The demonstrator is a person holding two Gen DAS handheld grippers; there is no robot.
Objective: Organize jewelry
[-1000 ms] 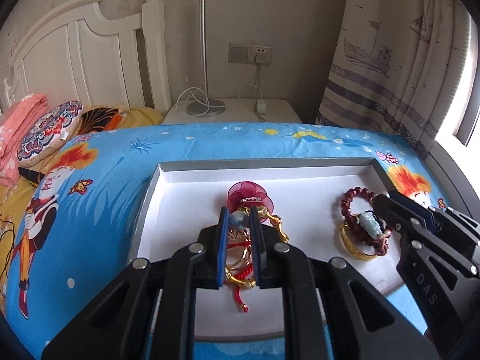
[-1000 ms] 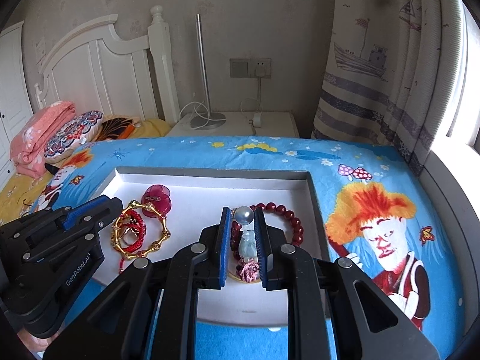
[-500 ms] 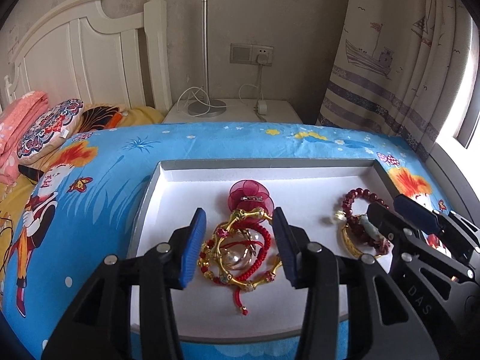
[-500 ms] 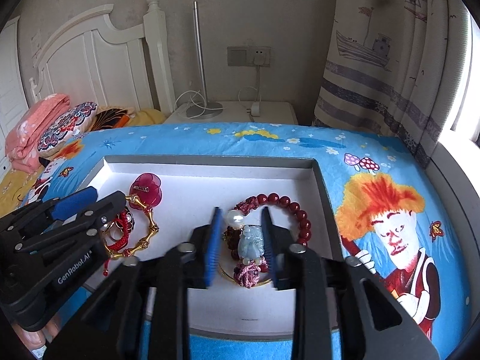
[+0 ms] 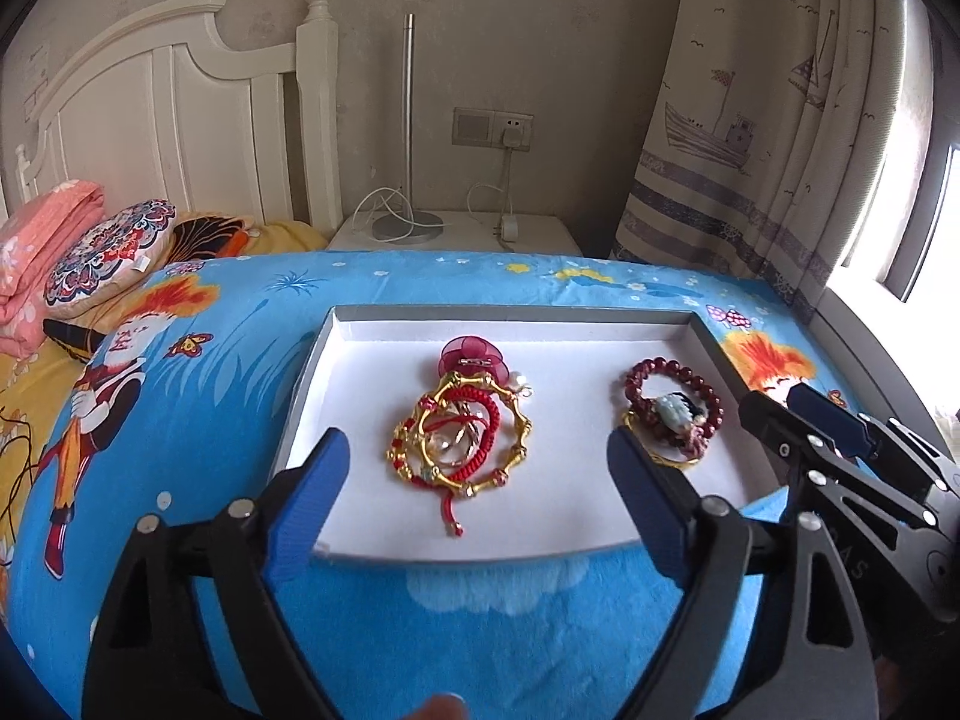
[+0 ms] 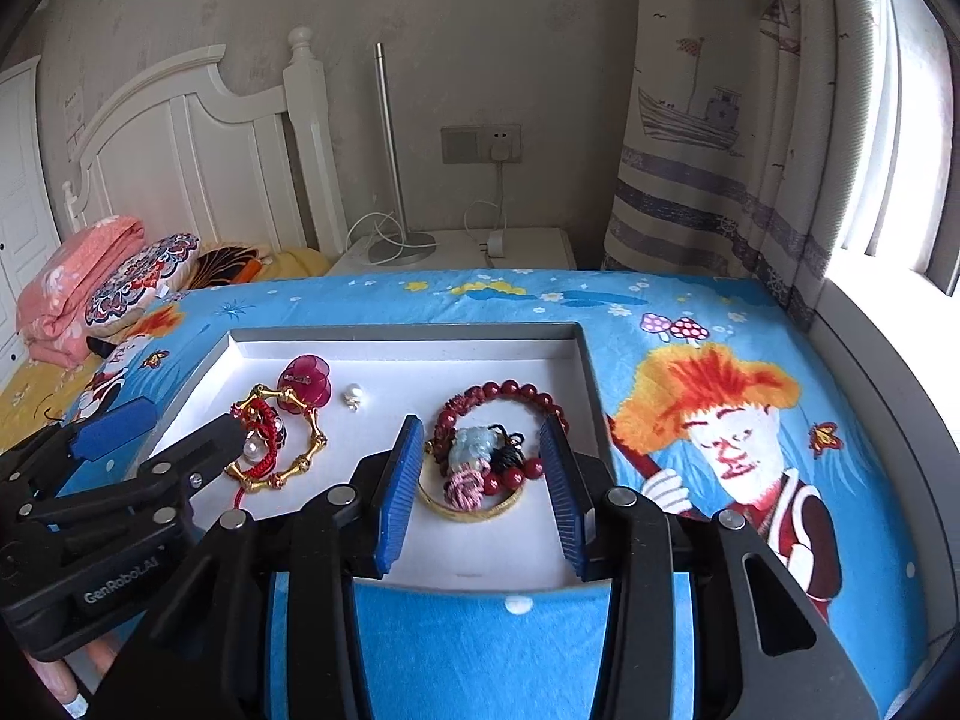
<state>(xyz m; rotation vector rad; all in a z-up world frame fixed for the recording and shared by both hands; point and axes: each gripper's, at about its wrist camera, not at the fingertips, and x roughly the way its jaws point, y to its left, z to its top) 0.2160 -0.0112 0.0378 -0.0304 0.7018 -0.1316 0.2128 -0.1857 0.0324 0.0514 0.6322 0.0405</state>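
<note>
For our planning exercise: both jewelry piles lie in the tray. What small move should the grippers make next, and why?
Probably draw both back. The left gripper and right gripper are opening, touching nothing; the gold bangles and red beads lie loose in the tray.

A bed (image 5: 198, 396) with a bright blue cartoon-print cover carries a shallow white tray (image 5: 540, 315) with a grey rim. A patterned cushion (image 5: 108, 252) and folded pink blanket (image 5: 36, 240) lie near its headboard.
</note>
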